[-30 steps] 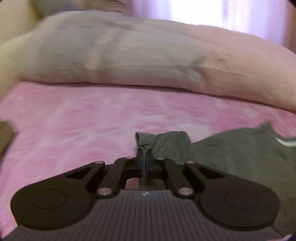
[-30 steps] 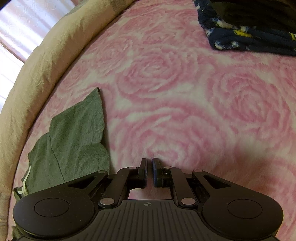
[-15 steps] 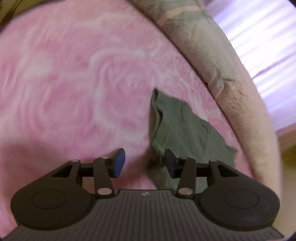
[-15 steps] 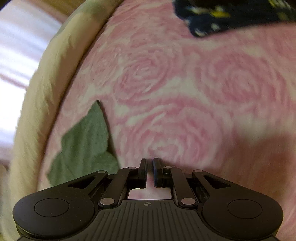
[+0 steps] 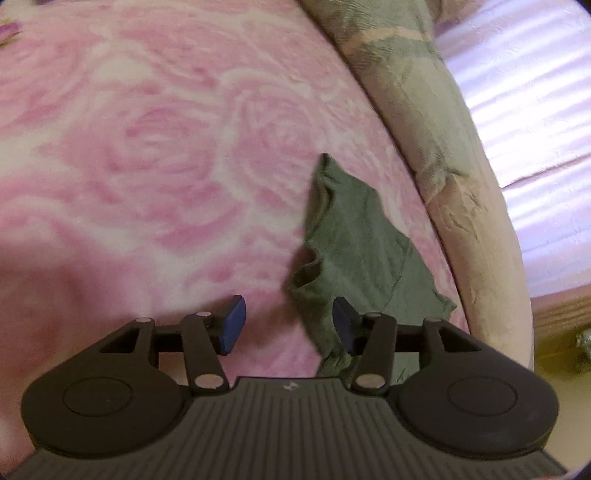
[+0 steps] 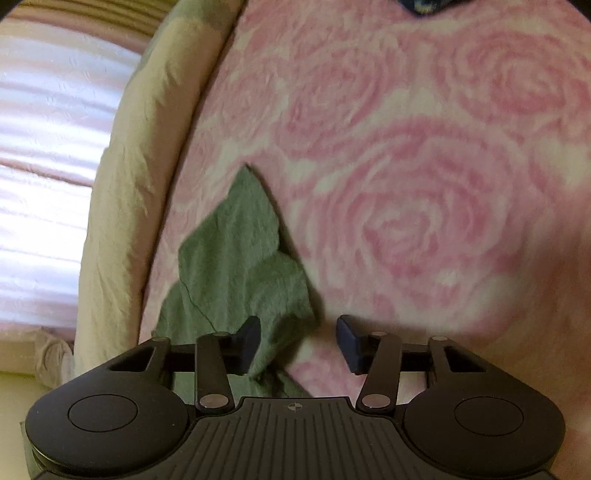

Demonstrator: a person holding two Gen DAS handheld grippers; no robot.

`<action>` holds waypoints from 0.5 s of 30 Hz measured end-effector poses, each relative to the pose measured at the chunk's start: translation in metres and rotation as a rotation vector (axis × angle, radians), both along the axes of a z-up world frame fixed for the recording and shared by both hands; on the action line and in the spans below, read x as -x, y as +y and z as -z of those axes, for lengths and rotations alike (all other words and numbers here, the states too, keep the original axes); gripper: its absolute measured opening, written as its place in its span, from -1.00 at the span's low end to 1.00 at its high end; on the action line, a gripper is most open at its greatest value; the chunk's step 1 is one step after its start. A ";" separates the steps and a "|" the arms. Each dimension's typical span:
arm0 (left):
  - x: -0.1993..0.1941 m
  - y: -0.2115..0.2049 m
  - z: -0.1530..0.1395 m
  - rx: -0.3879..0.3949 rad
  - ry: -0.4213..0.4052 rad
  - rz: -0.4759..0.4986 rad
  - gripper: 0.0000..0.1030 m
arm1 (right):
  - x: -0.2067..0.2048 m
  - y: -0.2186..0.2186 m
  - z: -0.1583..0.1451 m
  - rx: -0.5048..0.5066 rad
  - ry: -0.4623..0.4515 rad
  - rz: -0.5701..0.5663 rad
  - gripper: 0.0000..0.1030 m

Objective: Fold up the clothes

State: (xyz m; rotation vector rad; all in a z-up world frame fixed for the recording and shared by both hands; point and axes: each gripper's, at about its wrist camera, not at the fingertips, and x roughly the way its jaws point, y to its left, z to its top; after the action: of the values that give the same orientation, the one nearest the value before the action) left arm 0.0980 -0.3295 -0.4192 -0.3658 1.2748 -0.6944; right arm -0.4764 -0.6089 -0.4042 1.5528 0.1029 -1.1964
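A crumpled olive-green garment [image 5: 354, 243] lies on the pink rose-patterned blanket [image 5: 155, 155], near the bed's edge. My left gripper [image 5: 288, 323] is open just above the blanket, with the garment's near edge between its fingers. The garment also shows in the right wrist view [image 6: 236, 258]. My right gripper [image 6: 298, 343] is open, with a fold of the garment between its fingers, next to the left finger.
A long beige and grey-green pillow [image 5: 436, 140] runs along the bed's edge beside the garment, also in the right wrist view [image 6: 125, 192]. Light curtains [image 5: 535, 110] hang behind it. A dark blue patterned cloth [image 6: 424, 5] lies at the far end of the blanket.
My left gripper let go of the green garment and opened, and the garment now lies on the blanket. My right gripper moved over the garment and opened from shut.
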 end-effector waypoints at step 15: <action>0.022 -0.008 -0.018 -0.252 -0.434 0.473 -0.44 | -0.003 0.005 -0.020 0.131 0.335 -0.267 0.22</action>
State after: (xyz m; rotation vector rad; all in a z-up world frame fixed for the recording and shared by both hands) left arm 0.0757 -0.3374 -0.4014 0.2948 1.0173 -0.9375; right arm -0.4734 -0.6039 -0.3838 1.1733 0.4305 -1.2125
